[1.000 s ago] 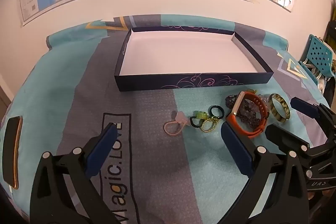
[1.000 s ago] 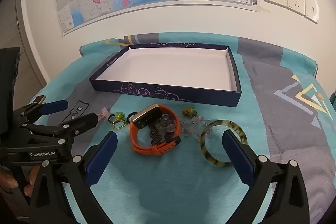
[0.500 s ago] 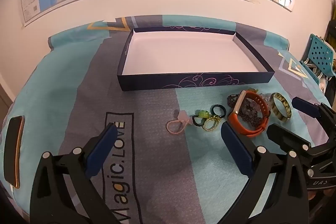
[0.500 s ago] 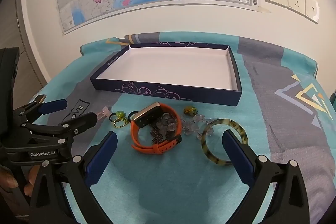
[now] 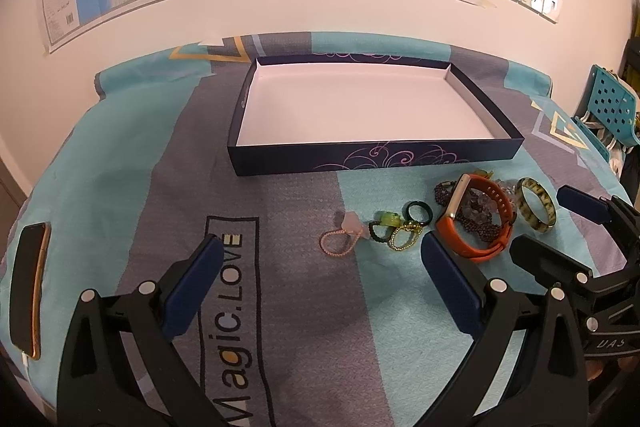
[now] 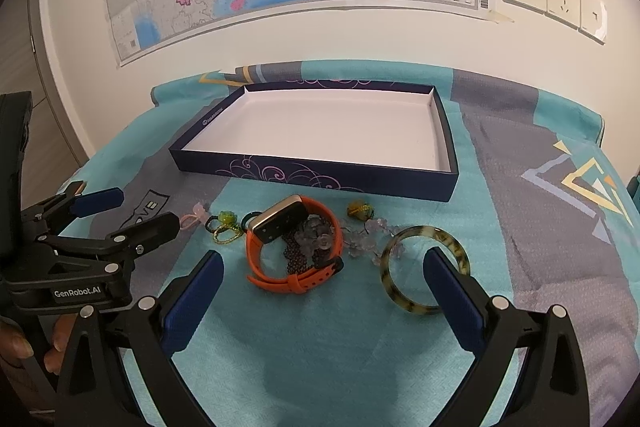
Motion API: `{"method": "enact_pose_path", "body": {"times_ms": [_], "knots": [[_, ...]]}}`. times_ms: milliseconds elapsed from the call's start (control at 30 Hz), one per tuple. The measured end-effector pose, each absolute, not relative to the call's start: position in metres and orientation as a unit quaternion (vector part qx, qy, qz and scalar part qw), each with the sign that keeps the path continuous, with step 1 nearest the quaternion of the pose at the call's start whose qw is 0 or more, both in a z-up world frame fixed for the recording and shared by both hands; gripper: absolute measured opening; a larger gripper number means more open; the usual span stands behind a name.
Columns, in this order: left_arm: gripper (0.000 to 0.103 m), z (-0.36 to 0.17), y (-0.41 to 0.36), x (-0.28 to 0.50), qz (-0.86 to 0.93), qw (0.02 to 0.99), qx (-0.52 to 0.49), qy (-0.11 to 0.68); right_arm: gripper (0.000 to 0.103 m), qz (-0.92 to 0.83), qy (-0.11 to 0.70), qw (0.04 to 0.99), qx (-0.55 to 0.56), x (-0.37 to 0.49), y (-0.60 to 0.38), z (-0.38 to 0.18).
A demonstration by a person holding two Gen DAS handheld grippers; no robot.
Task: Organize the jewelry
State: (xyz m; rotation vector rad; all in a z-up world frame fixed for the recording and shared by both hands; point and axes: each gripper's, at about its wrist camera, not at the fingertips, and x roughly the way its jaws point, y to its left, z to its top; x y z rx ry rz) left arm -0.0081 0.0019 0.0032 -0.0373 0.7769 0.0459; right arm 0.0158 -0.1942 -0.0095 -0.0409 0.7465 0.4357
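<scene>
We hold both grippers, left (image 5: 320, 283) and right (image 6: 322, 291), with fingers spread and empty above the cloth (image 6: 320, 347), since the watch (image 6: 294, 247), bangle (image 6: 424, 269) and rings (image 5: 394, 227) lie clustered just before the empty box (image 6: 312, 173), presumably awaiting transfer.

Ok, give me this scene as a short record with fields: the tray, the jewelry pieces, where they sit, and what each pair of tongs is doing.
tray: dark blue box, white inside, nothing in it
jewelry: orange watch, tortoiseshell bangle, pink hair tie, dark ring, beads
location: all on the cloth, in front of the tray
left tongs: open, holding nothing, near the pink hair tie
right tongs: open, holding nothing, near the watch
other: phone at the cloth's left edge
</scene>
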Motion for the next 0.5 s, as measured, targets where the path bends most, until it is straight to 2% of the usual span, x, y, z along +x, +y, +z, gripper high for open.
{"method": "enact_pose_path", "body": {"times_ms": [500], "knots": [[0.097, 0.0037, 0.0012, -0.0081, 0.023, 0.925, -0.018, 0.379, 0.097, 0.212, 0.366, 0.906, -0.018, 0.0166, -0.1937, -0.0105]]}}
